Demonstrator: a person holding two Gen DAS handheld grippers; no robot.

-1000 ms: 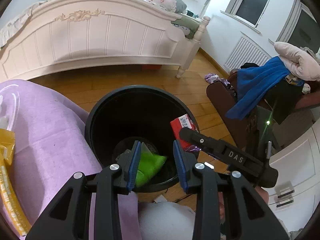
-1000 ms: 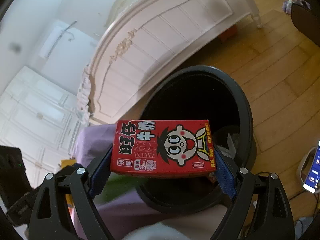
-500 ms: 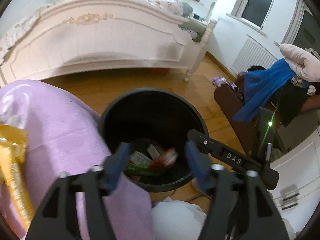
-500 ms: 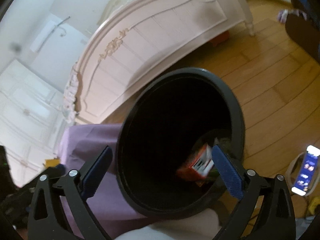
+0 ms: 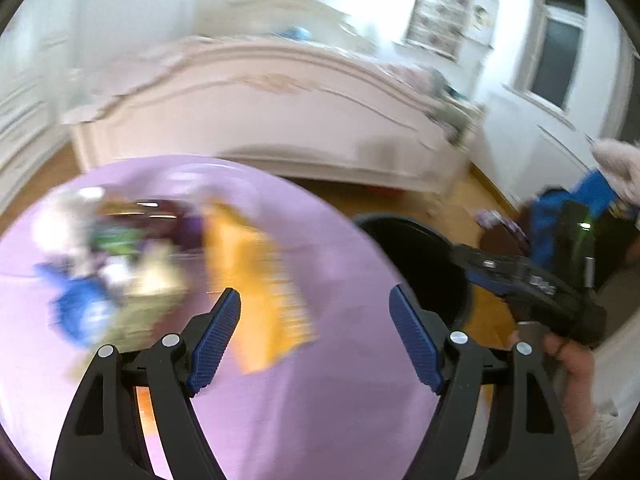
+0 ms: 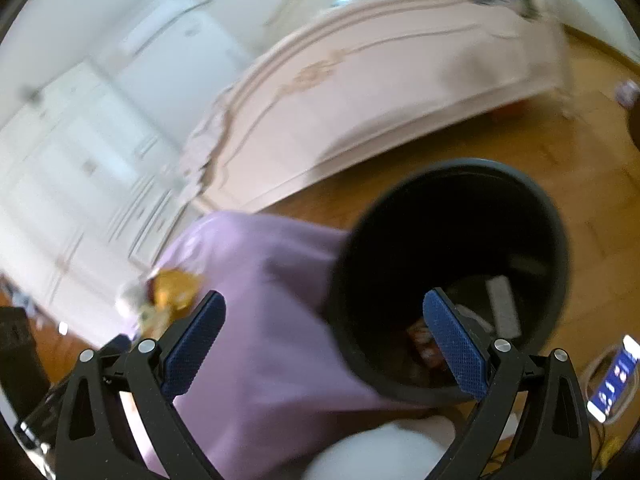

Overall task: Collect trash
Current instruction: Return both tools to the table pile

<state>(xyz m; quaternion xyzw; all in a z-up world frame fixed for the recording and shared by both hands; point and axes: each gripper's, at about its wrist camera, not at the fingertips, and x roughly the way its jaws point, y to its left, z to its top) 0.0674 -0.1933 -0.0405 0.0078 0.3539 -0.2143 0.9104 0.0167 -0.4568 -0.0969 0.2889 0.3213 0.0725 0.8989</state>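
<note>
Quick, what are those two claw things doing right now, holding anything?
Left gripper: open, holding nothing, over the purple cloth.
Right gripper: open, holding nothing, by the black bin.

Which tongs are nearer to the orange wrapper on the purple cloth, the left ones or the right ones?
The left. The left tongs hang open right above the orange wrapper. The right tongs are open beside the black bin, with the wrapper off to their left.

Both fisheye views are bright with daylight and heavily motion-blurred: the bed point(image 5: 280, 120) and the litter ahead of the left gripper point(image 5: 314, 334) smear. Only the gripper arms stay sharp. White glare blows out above; edges bow and darken.
</note>
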